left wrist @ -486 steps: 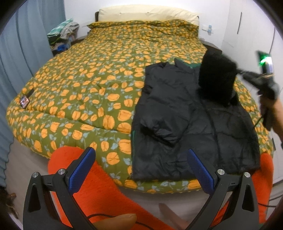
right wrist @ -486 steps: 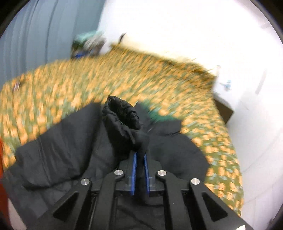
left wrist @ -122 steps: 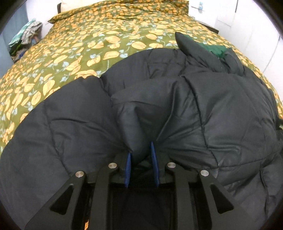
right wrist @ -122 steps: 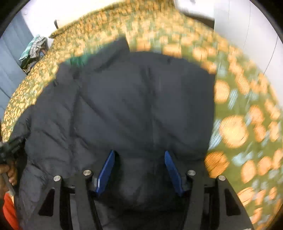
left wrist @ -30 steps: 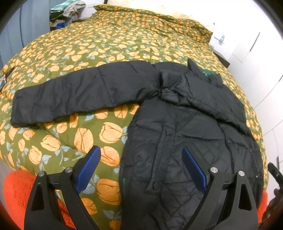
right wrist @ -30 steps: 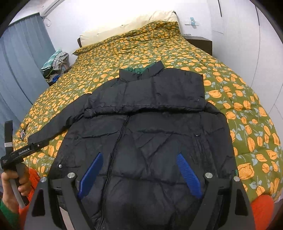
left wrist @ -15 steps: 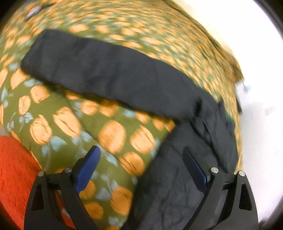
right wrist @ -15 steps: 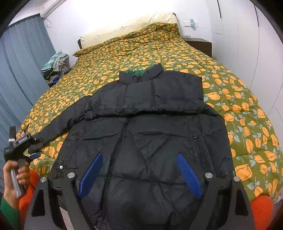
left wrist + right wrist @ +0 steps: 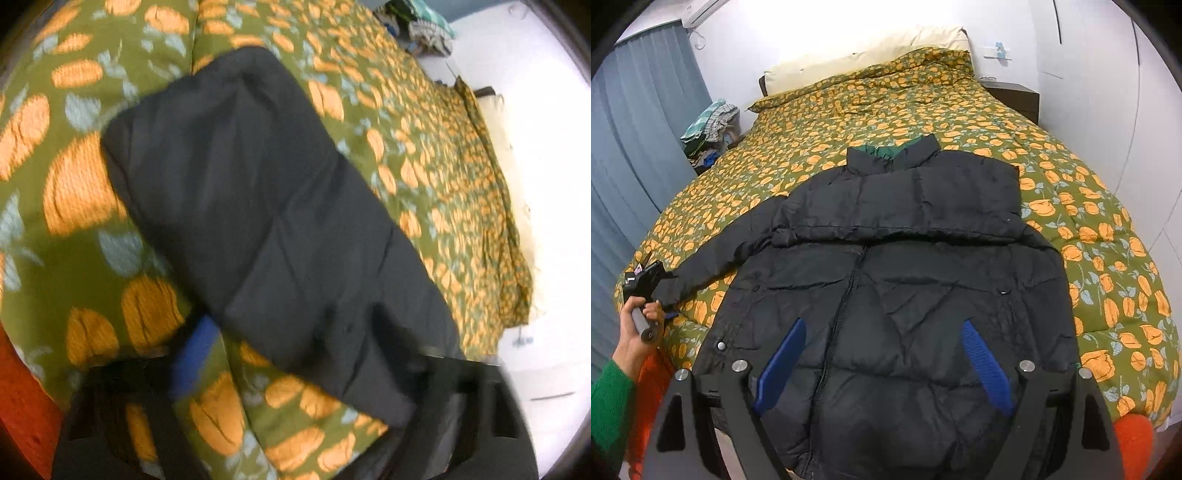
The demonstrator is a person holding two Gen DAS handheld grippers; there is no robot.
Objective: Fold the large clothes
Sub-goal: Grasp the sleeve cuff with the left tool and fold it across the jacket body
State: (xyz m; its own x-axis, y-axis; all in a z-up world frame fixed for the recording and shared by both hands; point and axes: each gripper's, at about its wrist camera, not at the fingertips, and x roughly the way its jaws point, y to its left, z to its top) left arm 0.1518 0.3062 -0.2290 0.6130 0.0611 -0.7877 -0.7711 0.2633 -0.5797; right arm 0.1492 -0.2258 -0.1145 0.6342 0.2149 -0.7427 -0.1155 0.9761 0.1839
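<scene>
At the far left of the right wrist view, a hand [image 9: 637,332] in a green sleeve [image 9: 609,402] holds the left tongs [image 9: 666,291] at the cuff end of the jacket's outstretched sleeve [image 9: 727,243]. Their jaws are closing with the cuff between them. In the left wrist view the picture is blurred: one blue pad [image 9: 192,354] shows beside the sleeve, and the other finger is hidden under the black cloth, so I cannot tell whether the pads press on it yet.

The black jacket [image 9: 886,295] lies front-up on the bed [image 9: 1108,240], collar away from the camera and hem at the near edge. The other sleeve seems folded across the chest already.

Over the hem the right tongs [image 9: 882,362] hang wide open, holding nothing.

The step in hand looks like folding the spread sleeve in. To do it well, take the cuff through both layers, lift only enough to clear the quilt, then carry it across and lay it level with the first sleeve. The free tongs could steady the body so it does not drag.

The hem is cut off behind the right tongs. The small object near the bed's left edge by the hand is too small to tell.
</scene>
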